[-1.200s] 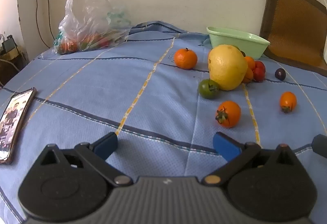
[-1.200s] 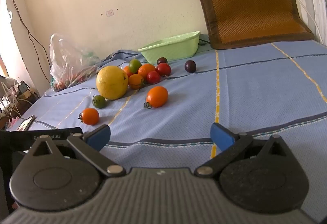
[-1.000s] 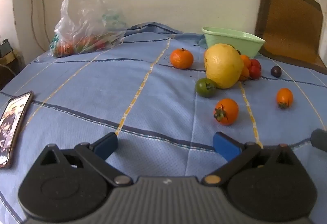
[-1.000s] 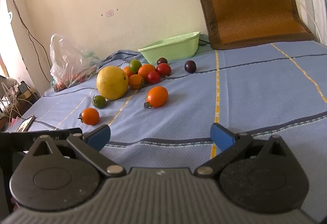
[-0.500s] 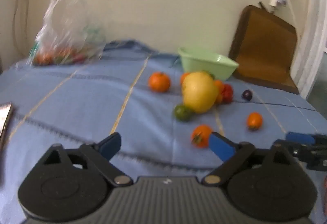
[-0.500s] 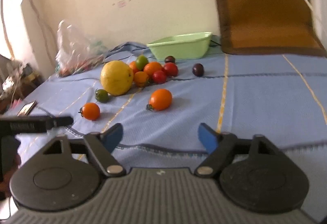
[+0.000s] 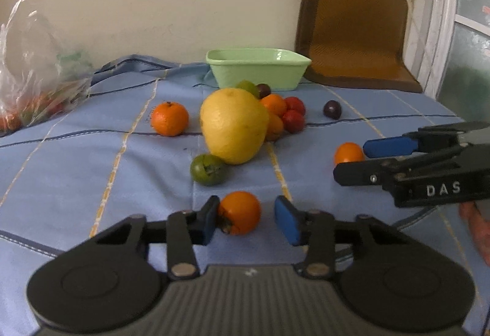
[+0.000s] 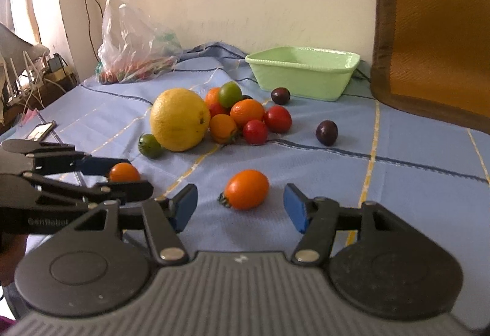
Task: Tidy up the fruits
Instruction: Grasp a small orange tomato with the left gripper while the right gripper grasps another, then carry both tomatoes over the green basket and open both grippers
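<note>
On blue cloth (image 7: 76, 167), two tomatoes (image 7: 239, 212) (image 8: 246, 189), left gripper (image 7: 249, 221) closing round one, right gripper (image 8: 239, 209) likewise

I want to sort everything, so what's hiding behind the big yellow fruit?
Behind the big yellow fruit: a green fruit, orange fruits and red tomatoes. Anything fully behind it is covered.

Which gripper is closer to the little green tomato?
Left. The left gripper is closing around an orange tomato just in front of the green tomato. The right gripper sits farther away, around another orange tomato.
</note>
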A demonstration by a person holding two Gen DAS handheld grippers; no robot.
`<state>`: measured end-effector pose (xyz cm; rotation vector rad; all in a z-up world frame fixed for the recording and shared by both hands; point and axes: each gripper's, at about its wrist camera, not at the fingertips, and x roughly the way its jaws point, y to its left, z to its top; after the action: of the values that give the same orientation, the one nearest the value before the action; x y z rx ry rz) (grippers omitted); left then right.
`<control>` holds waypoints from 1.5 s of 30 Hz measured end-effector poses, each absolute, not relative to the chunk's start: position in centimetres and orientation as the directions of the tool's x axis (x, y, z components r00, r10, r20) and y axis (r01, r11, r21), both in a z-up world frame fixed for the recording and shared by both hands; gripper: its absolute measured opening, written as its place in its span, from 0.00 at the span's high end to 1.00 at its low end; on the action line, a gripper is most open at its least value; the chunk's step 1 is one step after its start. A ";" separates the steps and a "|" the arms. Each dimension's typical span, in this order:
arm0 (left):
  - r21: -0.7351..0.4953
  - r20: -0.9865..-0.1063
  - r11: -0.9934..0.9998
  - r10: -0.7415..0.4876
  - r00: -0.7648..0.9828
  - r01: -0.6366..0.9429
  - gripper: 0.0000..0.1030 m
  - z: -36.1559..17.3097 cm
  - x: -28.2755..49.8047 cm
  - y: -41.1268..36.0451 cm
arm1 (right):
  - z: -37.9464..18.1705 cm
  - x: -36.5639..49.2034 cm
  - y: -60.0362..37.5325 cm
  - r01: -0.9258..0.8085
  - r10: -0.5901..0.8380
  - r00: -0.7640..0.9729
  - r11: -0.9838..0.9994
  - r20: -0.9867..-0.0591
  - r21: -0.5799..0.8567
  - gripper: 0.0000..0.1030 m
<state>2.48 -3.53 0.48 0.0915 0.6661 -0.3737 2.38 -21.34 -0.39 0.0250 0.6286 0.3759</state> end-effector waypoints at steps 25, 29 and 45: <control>-0.259 -0.603 0.855 -0.507 0.616 0.450 0.72 8.1 27.9 -8.6 | 5.6 19.1 -25.5 -0.324 0.302 0.834 0.945 -0.461 0.032 0.65; -0.278 -0.672 0.873 -0.475 0.568 0.402 0.72 5.0 31.9 -9.4 | 3.7 22.2 -25.5 -0.329 0.309 0.814 0.943 -0.491 0.048 0.65; -0.343 -0.582 0.838 -0.544 0.605 0.424 0.64 6.8 27.3 -4.0 | 4.1 20.6 -26.0 -0.352 0.348 0.812 0.932 -0.468 0.082 0.58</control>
<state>27.32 -3.95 6.82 -0.1768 0.7315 -0.5628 20.59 -26.02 4.10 -0.0086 0.4975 0.3741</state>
